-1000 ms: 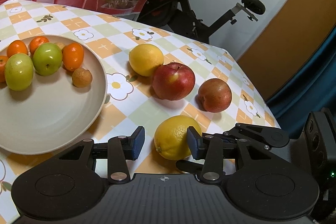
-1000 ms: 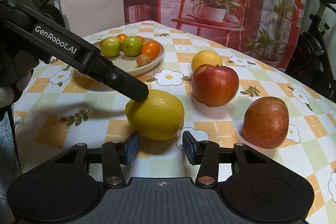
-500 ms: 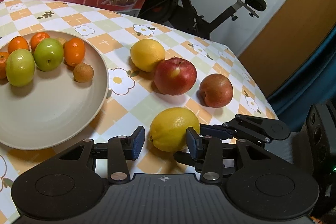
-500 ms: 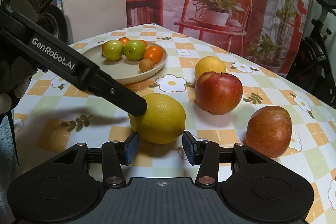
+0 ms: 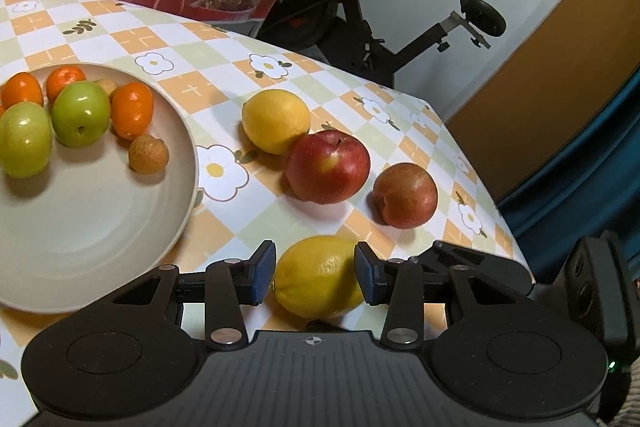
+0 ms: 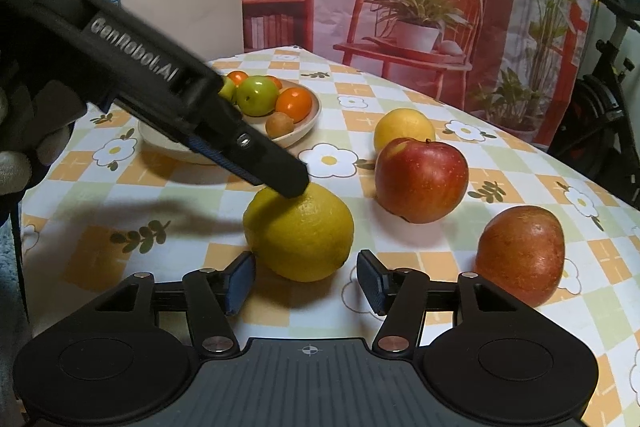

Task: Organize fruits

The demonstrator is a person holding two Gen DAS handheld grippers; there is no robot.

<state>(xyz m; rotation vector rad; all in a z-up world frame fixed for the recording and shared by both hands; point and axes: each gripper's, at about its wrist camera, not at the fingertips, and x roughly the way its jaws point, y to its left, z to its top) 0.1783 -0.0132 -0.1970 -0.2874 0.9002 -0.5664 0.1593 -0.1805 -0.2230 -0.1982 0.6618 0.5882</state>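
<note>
The left tongs (image 5: 315, 275) stand partly spread, with the near lemon (image 5: 318, 291) between their two pads. The pads are very close to its sides, perhaps touching. I see no squeeze, and the lemon lies on the table (image 5: 212, 239), so I judge that it is not gripped yet.

The right tongs (image 6: 306, 281) have just been opening and are now spread a little wider. The same lemon lies at the mouth of them, just in front of the tips. Their pads are not on it and they hold nothing. In the right view, one finger of the left tongs reaches down to the far upper side of this lemon.

Farther out from the left tongs, ahead and a little to the right, three more fruits lie in a row on the table. They are a second lemon (image 5: 276, 119), a red apple (image 5: 328, 167) touching it, and a dull red fruit (image 5: 404, 195) a little apart. Ahead to the left of the left tongs is the plate (image 5: 100, 235). At its far side it holds two green fruits (image 5: 80, 115), some small oranges (image 5: 132, 111) and a small brown fruit (image 5: 148, 155). Its near half is bare.

In my judgement the task is about half done. The small fruits are already gathered on the plate, and the four big ones are outside it. The near lemon seems to be the piece now in hand, and probably it goes to the plate. After it, the other lemon, the apple and the dull red fruit remain.
</note>
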